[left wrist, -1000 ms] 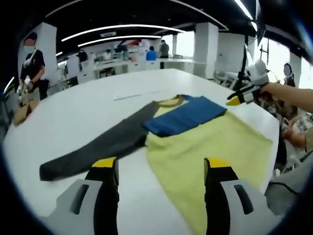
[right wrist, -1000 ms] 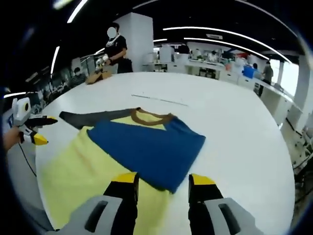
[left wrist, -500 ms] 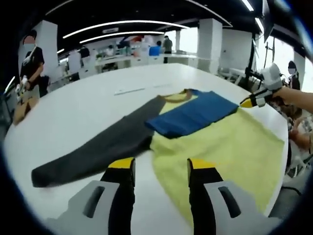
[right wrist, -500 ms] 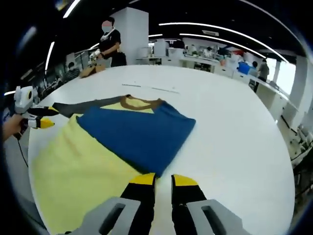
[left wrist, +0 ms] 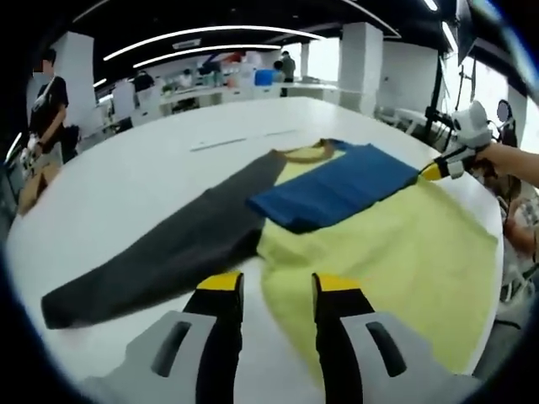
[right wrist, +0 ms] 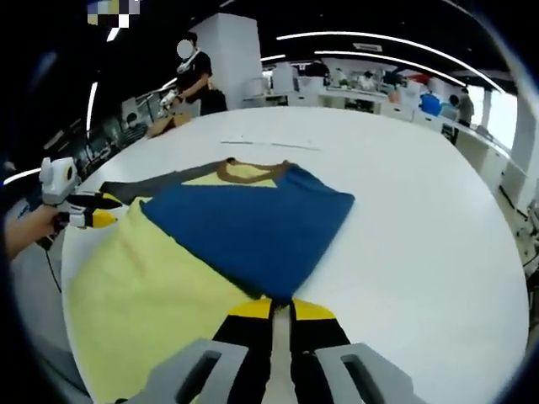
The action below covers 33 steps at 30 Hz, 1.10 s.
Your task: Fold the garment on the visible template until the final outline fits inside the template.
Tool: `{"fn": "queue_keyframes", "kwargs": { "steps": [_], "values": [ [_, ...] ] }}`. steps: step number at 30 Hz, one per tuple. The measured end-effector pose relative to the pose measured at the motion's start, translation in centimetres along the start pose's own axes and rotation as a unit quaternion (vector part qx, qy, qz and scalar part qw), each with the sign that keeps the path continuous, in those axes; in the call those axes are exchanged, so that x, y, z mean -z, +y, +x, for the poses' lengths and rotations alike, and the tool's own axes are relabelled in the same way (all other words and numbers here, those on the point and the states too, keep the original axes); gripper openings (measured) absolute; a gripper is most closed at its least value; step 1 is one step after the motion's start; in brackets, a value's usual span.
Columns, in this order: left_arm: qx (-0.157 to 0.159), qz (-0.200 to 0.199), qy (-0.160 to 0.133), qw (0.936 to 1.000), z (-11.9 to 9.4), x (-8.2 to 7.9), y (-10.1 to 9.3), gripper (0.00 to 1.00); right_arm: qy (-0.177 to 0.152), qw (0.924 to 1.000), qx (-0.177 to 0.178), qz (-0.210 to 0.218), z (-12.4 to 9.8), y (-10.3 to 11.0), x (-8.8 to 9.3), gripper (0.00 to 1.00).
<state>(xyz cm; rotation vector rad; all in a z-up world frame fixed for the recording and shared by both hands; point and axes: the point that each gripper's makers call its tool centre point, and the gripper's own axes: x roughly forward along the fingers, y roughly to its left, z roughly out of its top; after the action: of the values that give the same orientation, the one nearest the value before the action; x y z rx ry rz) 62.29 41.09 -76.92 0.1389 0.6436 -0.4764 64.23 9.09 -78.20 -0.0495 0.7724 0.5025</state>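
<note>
Left gripper view: garment [left wrist: 354, 227] collar far-pointing

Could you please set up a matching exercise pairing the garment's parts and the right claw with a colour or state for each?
Things:
1. folded-over sleeve
2. spread-out sleeve
3. garment body
4. right claw

Colour or state:
A. pale yellow
B. dark grey
C. shut at the blue sleeve's edge
D. blue

Pairs: 1-D, 2-B, 3-A, 4-C

left gripper [left wrist: 269, 284]: jaws narrowly apart | right gripper [right wrist: 272, 308]: jaws nearly together, apparently pinching something
</note>
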Motion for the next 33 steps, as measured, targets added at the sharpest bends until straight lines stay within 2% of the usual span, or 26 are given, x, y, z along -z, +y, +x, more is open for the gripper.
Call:
{"fn": "queue_keyframes", "kwargs": {
  "steps": [4,8,17,26,33],
  "values": [
    [-0.002,0.004,0.019,0.9998,0.4,0.7,0.1,0.24,0.004,1.0,0.004,0.002,0.1,-0.1,0.2,0.0],
    [-0.006,-0.005,0.035,0.9994,0.7,1.5,0.3,0.15,0.006,0.9999,0.011,-0.004,0.0,-0.3,0.2,0.0],
    [-0.007,-0.011,0.029,0.9995,1.0,1.2,0.2,0.02,0.015,0.9989,0.042,-0.016,-0.4,-1.3,0.4,0.0],
    [-0.01,-0.012,0.031,0.9994,0.9,1.2,0.1,0.0,0.023,0.9956,0.08,-0.042,-0.7,-2.8,0.4,0.0],
    [-0.003,-0.012,0.032,0.9994,0.9,1.3,-0.4,0.0,0.029,0.9949,0.088,-0.04,-0.8,-3.2,0.5,0.0]
  ]
}}
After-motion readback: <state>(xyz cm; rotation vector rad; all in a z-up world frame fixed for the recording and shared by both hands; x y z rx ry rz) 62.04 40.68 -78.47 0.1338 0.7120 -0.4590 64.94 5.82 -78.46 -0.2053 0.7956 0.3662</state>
